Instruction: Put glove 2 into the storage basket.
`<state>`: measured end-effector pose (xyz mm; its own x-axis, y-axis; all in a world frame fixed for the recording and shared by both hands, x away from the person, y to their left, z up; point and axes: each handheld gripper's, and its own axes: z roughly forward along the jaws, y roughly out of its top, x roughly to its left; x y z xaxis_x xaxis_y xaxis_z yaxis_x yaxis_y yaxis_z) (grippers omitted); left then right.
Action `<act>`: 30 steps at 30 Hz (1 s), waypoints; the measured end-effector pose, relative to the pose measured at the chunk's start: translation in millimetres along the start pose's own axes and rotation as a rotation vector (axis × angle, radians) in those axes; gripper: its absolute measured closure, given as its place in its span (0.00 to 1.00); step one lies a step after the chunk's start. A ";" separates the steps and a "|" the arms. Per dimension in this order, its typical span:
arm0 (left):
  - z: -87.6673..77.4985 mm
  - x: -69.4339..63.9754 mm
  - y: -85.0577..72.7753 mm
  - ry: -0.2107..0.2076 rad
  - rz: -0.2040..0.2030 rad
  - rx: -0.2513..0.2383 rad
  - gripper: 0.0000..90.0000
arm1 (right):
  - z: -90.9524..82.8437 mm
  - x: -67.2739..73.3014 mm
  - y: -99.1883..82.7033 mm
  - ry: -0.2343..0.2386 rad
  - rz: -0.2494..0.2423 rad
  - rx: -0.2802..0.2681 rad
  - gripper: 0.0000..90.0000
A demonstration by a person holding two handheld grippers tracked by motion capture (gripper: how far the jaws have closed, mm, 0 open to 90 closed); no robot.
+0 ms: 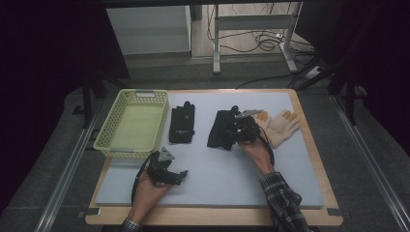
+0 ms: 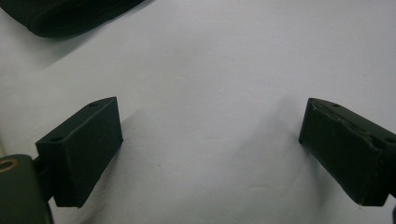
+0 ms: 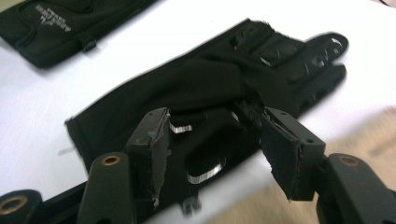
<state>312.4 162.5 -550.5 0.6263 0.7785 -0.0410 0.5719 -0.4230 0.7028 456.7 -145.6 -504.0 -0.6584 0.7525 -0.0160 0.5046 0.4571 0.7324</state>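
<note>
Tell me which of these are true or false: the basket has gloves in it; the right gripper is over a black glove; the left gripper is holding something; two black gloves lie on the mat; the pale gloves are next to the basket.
1. The basket has gloves in it. False: nothing lies inside it.
2. The right gripper is over a black glove. True: the glove lies between its part-open jaws, not yet pinched.
3. The left gripper is holding something. False: its jaws stand wide open over bare mat.
4. Two black gloves lie on the mat. True: a second black glove lies beside the basket.
5. The pale gloves are next to the basket. False: they lie at the mat's far right.
</note>
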 end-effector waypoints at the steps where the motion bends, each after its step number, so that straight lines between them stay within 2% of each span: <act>1: 0.0 0.0 0.0 0.000 0.000 0.000 0.06 | 3.3 -0.3 2.3 -0.003 0.002 0.001 0.46; 3: 0.0 0.0 0.0 0.000 0.000 0.000 0.07 | 13.9 -2.5 8.1 -0.015 0.009 0.016 0.45; 4: 0.0 0.0 0.0 0.000 0.000 0.000 0.06 | 13.9 -2.5 8.1 -0.015 0.009 0.016 0.45; 7: 0.0 0.0 0.0 0.000 0.000 0.000 0.07 | 29.1 -5.8 14.3 -0.037 0.021 0.030 0.36; 11: 0.0 0.0 -0.1 0.000 0.000 0.000 0.06 | 40.5 -8.4 19.7 -0.060 0.028 0.039 0.31; 15: 0.0 0.0 -0.1 -0.001 -0.001 -0.001 0.07 | 49.9 -11.7 22.6 -0.089 0.029 0.053 0.30; 19: 0.0 0.0 -0.1 0.000 0.000 0.000 0.06 | 55.5 -9.7 25.0 -0.099 -0.001 0.077 0.32; 20: 0.0 0.0 0.0 -0.001 -0.001 0.000 0.06 | 55.9 -9.0 24.8 -0.096 0.005 0.075 0.35; 21: 0.1 -0.1 0.0 0.000 0.000 0.000 0.07 | 54.6 -8.8 23.4 -0.077 0.017 0.072 0.46; 22: 0.1 -0.1 0.0 0.000 0.000 -0.001 0.07 | 53.8 -9.9 22.4 -0.027 0.044 0.071 0.57; 25: 0.0 -0.2 -0.1 0.001 0.001 -0.001 0.07 | 52.6 -9.3 19.8 -0.021 0.056 0.053 0.68; 27: 0.0 -0.1 0.0 0.001 0.000 0.000 0.07 | 51.4 -8.4 19.6 -0.009 0.061 0.055 0.82; 28: 0.0 -0.1 -0.1 0.001 0.000 -0.001 0.07 | 51.4 -8.4 19.6 -0.009 0.061 0.055 0.82; 29: 0.1 -0.1 0.0 0.001 0.000 -0.001 0.07 | 51.2 -6.7 19.6 0.005 0.080 0.051 0.90; 30: 0.1 -0.1 0.0 0.001 0.000 -0.001 0.07 | 51.1 -6.3 19.8 0.002 0.084 0.052 0.91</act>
<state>312.3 162.4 -550.6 0.6262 0.7786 -0.0405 0.5714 -0.4229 0.7033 499.4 -117.1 -524.1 -0.6138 0.7882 0.0449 0.5863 0.4170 0.6945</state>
